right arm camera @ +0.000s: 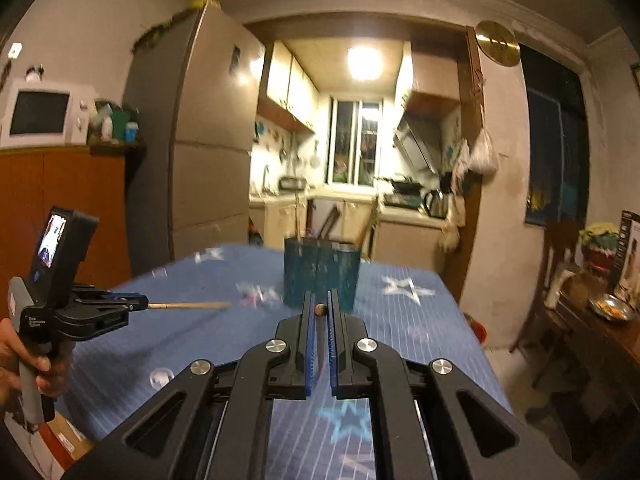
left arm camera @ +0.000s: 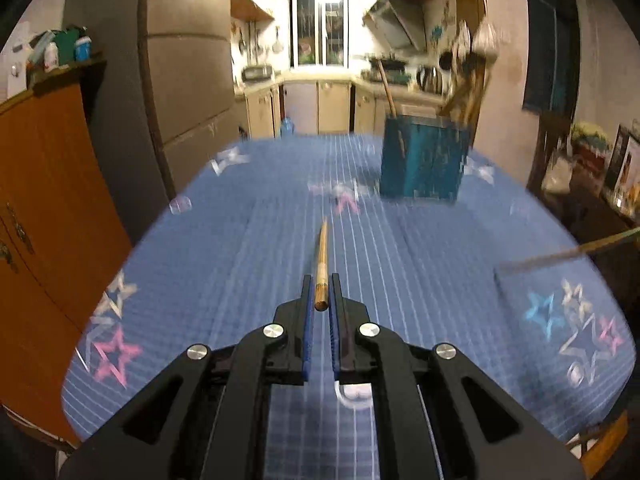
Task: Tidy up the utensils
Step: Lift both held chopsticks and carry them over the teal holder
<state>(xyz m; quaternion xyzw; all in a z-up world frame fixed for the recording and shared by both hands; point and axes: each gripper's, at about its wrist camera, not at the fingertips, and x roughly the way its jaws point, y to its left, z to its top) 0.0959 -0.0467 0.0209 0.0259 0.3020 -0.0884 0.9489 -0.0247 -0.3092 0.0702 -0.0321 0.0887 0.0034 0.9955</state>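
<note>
Left gripper [left arm camera: 321,280] sits closest in its own view, black frame with blue pads [left arm camera: 307,300] pinched on a wooden chopstick [left arm camera: 321,268]; the stick is light brown, round at the butt end, tapering toward a thin tip, and it points straight ahead over the table [left arm camera: 240,280]; it hangs clear of the cloth, not touching it.

Right gripper [right arm camera: 320,300] is likewise clamped, jaws nearly together on a second chopstick [right arm camera: 320,309]; from this camera only the round brown butt end shows between the pads (the rest runs forward out of sight behind it); in the left wrist view this second stick enters from the right edge as a blurred pale-brown line above the table.

Utensil holder [left arm camera: 422,160] stands upright on the far part of the table, teal-blue with a mottled surface, several wooden handles sticking up out of it; exact count unclear due to motion blur; both chopsticks are well apart from it.

Tablecloth is blue with thin white stripes and pink, white and blue star prints; a person's hand [right arm camera: 24,364] grips the left gripper's handle at the left edge of the right wrist view.
</note>
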